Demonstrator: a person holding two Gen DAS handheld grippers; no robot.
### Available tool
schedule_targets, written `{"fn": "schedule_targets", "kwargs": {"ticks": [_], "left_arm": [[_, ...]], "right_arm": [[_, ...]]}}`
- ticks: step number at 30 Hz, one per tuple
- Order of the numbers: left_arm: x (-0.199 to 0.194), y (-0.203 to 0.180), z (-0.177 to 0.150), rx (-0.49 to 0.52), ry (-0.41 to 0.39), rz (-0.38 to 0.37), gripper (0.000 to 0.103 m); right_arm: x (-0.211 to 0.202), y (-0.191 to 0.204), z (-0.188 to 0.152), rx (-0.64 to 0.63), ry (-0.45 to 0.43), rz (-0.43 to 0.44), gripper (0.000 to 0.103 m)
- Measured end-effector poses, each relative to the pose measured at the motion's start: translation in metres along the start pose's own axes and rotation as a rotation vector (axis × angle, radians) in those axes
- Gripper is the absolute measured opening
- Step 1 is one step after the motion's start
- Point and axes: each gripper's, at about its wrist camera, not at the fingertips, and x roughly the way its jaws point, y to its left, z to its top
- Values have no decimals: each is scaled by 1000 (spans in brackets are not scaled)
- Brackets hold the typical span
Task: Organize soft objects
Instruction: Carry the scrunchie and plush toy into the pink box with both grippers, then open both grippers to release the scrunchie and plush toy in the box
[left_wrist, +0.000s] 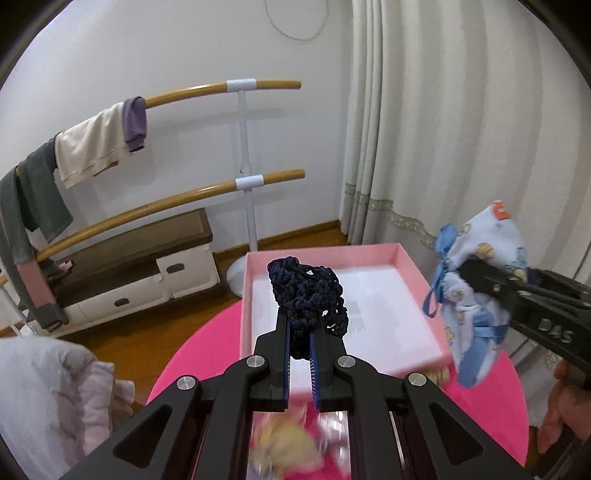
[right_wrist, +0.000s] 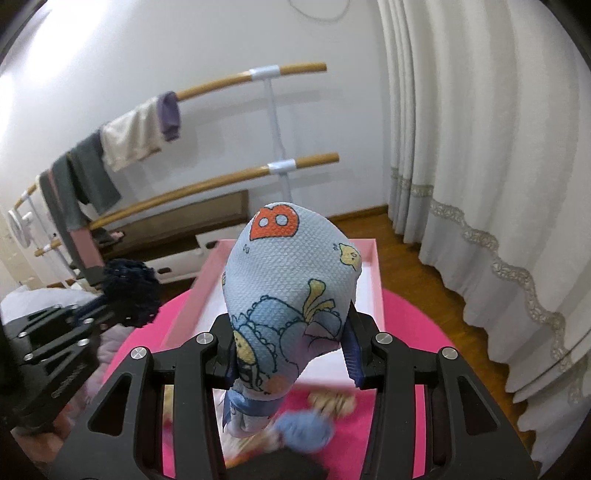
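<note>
The left gripper has its fingers nearly closed, clamped on a dark navy crocheted piece. The piece is held in the air above the near part of the pink box, which sits open on the round pink desk.

The right gripper has its fingers partly apart, clamped on a light blue printed cloth item with a red letter B and blue ribbon ties. This item is also held in the air, over the near edge of the box.

Blurred small soft objects lie on the desk below both grippers.
</note>
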Motion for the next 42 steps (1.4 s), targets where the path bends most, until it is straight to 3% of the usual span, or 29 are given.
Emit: {"fn": "schedule_targets", "kwargs": {"ticks": [8, 13, 16, 17, 19, 20, 21, 22, 24, 25, 33, 42], "left_arm": [[119, -18, 74, 0, 132, -22, 6], [191, -21, 105, -15, 223, -40, 8], [230, -23, 117, -2, 281, -47, 11], [240, -22, 127, 4, 290, -46, 16], [254, -18, 138, 13, 294, -27, 37], [258, -15, 144, 7, 284, -21, 53], [255, -12, 145, -3, 263, -3, 68], [250, -8, 147, -11, 237, 10, 74], [238, 1, 150, -18, 195, 18, 100], [230, 3, 150, -20, 173, 23, 102], [142, 13, 138, -18, 36, 101, 103], [36, 18, 83, -62, -60, 71, 103]], "right_arm": [[113, -32, 42, 31, 159, -28, 41], [155, -43, 45, 47, 230, -22, 41], [179, -46, 43, 47, 285, -25, 46], [185, -48, 43, 49, 294, -28, 52], [189, -51, 39, 65, 295, -32, 74], [187, -52, 39, 72, 284, -37, 92], [182, -54, 38, 81, 266, -49, 98], [178, -55, 38, 83, 257, -48, 101], [166, -57, 37, 94, 238, -36, 103], [160, -58, 36, 98, 230, -37, 103], [62, -47, 23, 134, 68, -36, 103], [-53, -16, -23, 100, -61, -63, 103]]}}
